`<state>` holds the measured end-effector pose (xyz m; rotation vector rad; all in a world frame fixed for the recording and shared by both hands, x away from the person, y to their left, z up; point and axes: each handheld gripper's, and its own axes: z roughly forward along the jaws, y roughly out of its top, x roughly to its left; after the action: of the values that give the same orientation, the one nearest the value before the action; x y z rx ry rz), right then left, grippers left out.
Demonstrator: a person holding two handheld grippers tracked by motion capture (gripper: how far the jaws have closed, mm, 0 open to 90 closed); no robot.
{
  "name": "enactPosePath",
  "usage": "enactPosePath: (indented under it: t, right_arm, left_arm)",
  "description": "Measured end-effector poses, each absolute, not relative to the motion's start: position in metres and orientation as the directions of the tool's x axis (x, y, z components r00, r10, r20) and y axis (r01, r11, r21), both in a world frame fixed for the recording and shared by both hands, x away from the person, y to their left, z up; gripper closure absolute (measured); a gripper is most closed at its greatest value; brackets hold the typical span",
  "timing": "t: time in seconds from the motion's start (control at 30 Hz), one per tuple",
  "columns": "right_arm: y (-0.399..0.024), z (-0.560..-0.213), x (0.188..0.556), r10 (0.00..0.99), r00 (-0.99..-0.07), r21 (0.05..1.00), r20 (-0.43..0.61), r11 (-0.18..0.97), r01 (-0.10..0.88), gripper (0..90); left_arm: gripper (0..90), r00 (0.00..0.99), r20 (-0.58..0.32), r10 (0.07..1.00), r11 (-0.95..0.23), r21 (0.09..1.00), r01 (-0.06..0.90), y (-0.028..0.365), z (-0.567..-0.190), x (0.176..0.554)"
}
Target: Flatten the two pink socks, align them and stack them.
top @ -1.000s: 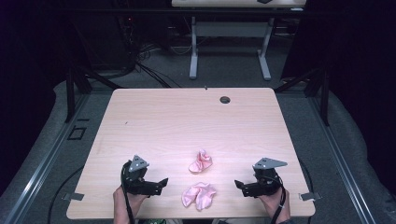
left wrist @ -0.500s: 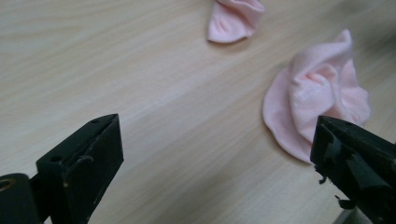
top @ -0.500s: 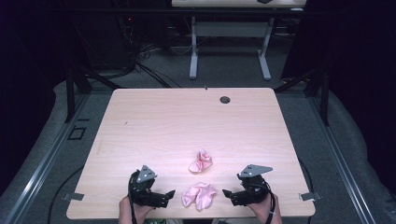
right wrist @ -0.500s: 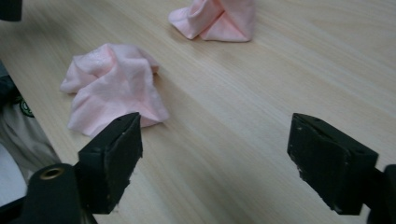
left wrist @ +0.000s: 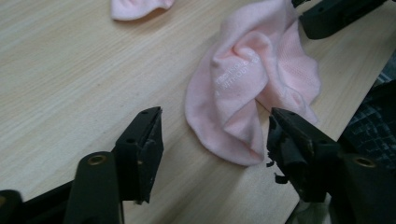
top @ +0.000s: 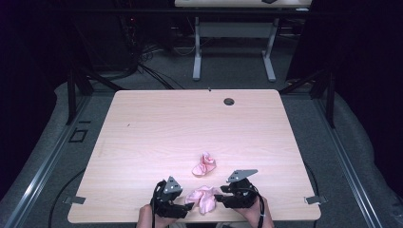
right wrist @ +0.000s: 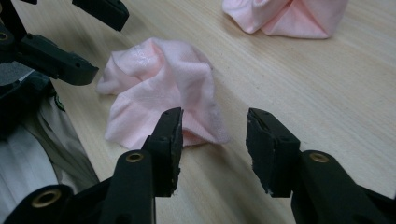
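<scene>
The near pink sock [top: 202, 197] lies crumpled on the counter [top: 157, 133], close to the counter's front edge, and everything else is placed from it. A second pink sock [top: 204, 164] rests a little behind it, apart from it, toward the middle of the counter.

The left gripper [top: 186, 207] stands just beside the near sock on its left, and the right gripper [top: 217, 198] just beside it on its right, so the sock is between the two tools. Both pairs of fingers have just been closing, but they are not yet holding anything. In the left gripper view the left fingers [left wrist: 144, 140] are parted, with the lower fold of the sock [left wrist: 252, 93] entering the gap, one finger almost at its edge. In the right gripper view the right fingers [right wrist: 170, 140] are also parted, and the hem of the sock [right wrist: 159, 88] lies just behind them, not pressed.

I think the risk is a thin grip. If the fingers close only on the outer fold, the soft cloth may slip out when lifted. Because the sock is near the front edge, a push from either side could slide it off the counter. The two grippers are also near each other and could collide.
</scene>
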<state>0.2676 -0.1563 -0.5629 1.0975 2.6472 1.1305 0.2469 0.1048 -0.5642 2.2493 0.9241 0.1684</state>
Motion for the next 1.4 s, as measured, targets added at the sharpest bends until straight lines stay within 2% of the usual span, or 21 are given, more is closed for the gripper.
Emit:
enactPosePath:
  t: [0.03,0.07,0.1,0.13,0.17,0.2,0.23,0.27,0.37,0.4,0.63,0.7,0.77,0.87,1.03,1.07,1.23,1.4]
  right_arm:
    - [-0.156,-0.563,0.268,0.634,-0.745,0.652,0.209,0.477,0.589,62.5]
    - [-0.155,-0.564,0.269,0.628,-0.747,0.650,0.217,0.478,0.591,65.7]
    - [-0.152,-0.567,0.270,0.627,-0.749,0.637,0.213,0.492,0.593,74.6]
    - [-0.151,-0.568,0.270,0.621,-0.753,0.635,0.218,0.496,0.592,78.6]
    - [-0.151,-0.568,0.270,0.621,-0.753,0.635,0.218,0.496,0.592,78.6]
    - [-0.150,-0.569,0.271,0.618,-0.758,0.632,0.209,0.505,0.587,84.9]
    - [-0.150,-0.569,0.271,0.618,-0.758,0.632,0.209,0.505,0.587,84.9]
    - [-0.149,-0.569,0.271,0.612,-0.762,0.636,0.212,0.506,0.583,85.6]
    - [-0.149,-0.567,0.271,0.612,-0.766,0.628,0.195,0.522,0.577,86.7]
    - [-0.151,-0.565,0.271,0.614,-0.767,0.624,0.187,0.529,0.575,86.8]
    - [-0.171,-0.545,0.284,0.650,-0.749,0.612,0.130,0.542,0.576,86.3]
    - [-0.173,-0.543,0.295,0.665,-0.742,0.595,0.084,0.564,0.573,76.3]
    - [-0.175,-0.544,0.295,0.677,-0.730,0.596,0.095,0.548,0.587,66.3]
    - [-0.184,-0.542,0.286,0.699,-0.706,0.625,0.113,0.503,0.598,60.3]
    - [-0.185,-0.541,0.273,0.704,-0.697,0.633,0.132,0.482,0.606,60.0]
    - [-0.182,-0.545,0.270,0.708,-0.694,0.623,0.133,0.485,0.614,60.6]
    - [-0.174,-0.551,0.266,0.711,-0.689,0.608,0.138,0.488,0.626,61.5]
    - [-0.167,-0.561,0.265,0.720,-0.687,0.579,0.097,0.521,0.627,64.3]
  left_arm:
    - [37.9,0.740,-0.127,0.660,-0.515,0.641,0.569,0.103,-0.565,0.247]
    - [42.8,0.746,-0.122,0.654,-0.530,0.630,0.568,0.101,-0.566,0.247]
    - [53.1,0.753,-0.116,0.648,-0.542,0.624,0.563,0.099,-0.568,0.247]
    - [58.1,0.754,-0.116,0.647,-0.541,0.627,0.561,0.098,-0.570,0.247]
    - [64.8,0.754,-0.116,0.647,-0.541,0.627,0.561,0.098,-0.570,0.247]
    - [69.6,0.765,-0.123,0.632,-0.546,0.629,0.553,0.097,-0.570,0.247]
    - [75.3,0.765,-0.123,0.632,-0.546,0.629,0.553,0.097,-0.570,0.247]
    - [75.3,0.768,-0.123,0.629,-0.547,0.632,0.549,0.097,-0.570,0.247]
    - [84.5,0.763,-0.108,0.637,-0.542,0.641,0.544,0.096,-0.570,0.248]
    - [85.1,0.759,-0.084,0.646,-0.545,0.646,0.535,0.098,-0.567,0.248]
    - [84.1,0.776,-0.028,0.630,-0.585,0.639,0.499,0.086,-0.563,0.247]
    - [60.5,0.775,-0.030,0.631,-0.598,0.618,0.511,0.078,-0.565,0.248]
    - [44.8,0.774,-0.037,0.633,-0.588,0.628,0.510,0.080,-0.562,0.247]
    - [36.6,0.745,-0.092,0.661,-0.499,0.688,0.527,0.100,-0.545,0.249]
    - [42.7,0.710,-0.111,0.695,-0.476,0.669,0.571,0.111,-0.542,0.263]
    - [44.2,0.694,-0.108,0.711,-0.486,0.638,0.597,0.107,-0.547,0.268]
    - [48.8,0.697,-0.131,0.705,-0.498,0.608,0.618,0.097,-0.557,0.272]
    - [52.5,0.700,-0.097,0.708,-0.530,0.582,0.617,0.083,-0.565,0.274]
